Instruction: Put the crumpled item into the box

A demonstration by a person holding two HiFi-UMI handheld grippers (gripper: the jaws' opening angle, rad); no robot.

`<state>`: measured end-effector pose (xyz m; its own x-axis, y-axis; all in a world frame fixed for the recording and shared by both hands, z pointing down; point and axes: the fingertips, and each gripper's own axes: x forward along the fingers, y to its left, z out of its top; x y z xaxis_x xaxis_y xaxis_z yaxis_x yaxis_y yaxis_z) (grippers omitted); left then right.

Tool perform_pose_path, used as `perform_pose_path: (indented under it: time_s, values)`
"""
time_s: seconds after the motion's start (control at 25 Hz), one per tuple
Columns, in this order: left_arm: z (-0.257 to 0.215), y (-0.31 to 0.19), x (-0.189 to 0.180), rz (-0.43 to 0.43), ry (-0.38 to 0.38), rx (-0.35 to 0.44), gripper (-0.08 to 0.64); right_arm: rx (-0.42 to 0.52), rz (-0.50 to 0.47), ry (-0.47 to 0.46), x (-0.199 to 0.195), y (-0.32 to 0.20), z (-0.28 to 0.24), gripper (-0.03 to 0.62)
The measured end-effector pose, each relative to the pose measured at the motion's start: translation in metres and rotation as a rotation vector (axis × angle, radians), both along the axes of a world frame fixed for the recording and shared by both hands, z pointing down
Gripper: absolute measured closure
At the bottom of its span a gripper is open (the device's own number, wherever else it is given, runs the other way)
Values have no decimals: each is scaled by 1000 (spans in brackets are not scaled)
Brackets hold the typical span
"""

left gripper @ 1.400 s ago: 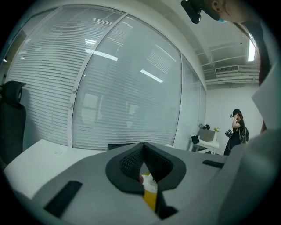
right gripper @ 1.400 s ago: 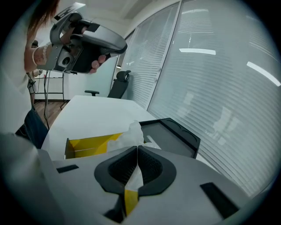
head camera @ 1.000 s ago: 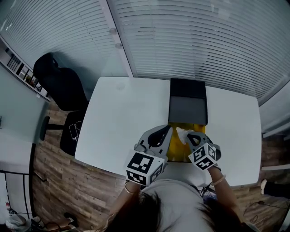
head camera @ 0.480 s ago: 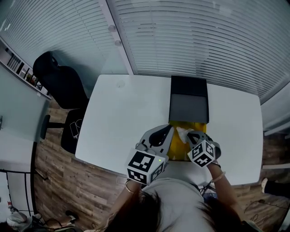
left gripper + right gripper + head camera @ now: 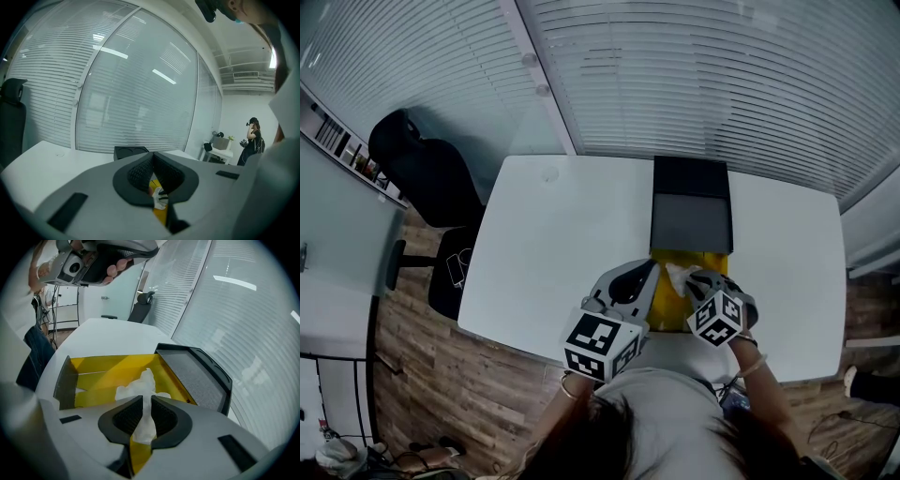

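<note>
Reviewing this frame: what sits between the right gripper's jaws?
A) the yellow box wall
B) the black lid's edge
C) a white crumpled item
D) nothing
C: the right gripper view shows the right gripper with its jaws shut on the white crumpled item, over the open yellow box.

Left gripper (image 5: 649,268) and right gripper (image 5: 686,277) are grey moulded shells bearing black-and-white marker cubes (image 5: 600,345) — behind the cubes, thin bangles (image 5: 568,386) and a grey top (image 5: 666,422).

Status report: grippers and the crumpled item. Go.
Right gripper shut on crumpled item, over the open yellow box. Left gripper shut, empty, at the box's left edge. Nothing in the way.
</note>
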<state>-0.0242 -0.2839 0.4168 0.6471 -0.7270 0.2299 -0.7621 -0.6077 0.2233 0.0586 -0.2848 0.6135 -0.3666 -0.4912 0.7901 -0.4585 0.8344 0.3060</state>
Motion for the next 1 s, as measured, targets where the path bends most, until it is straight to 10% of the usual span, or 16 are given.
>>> perform_pose_path:
  time_s: [1.0]
  values:
    - [-4, 5, -3, -11, 1, 14, 543, 36, 213, -285, 0, -16, -48, 506]
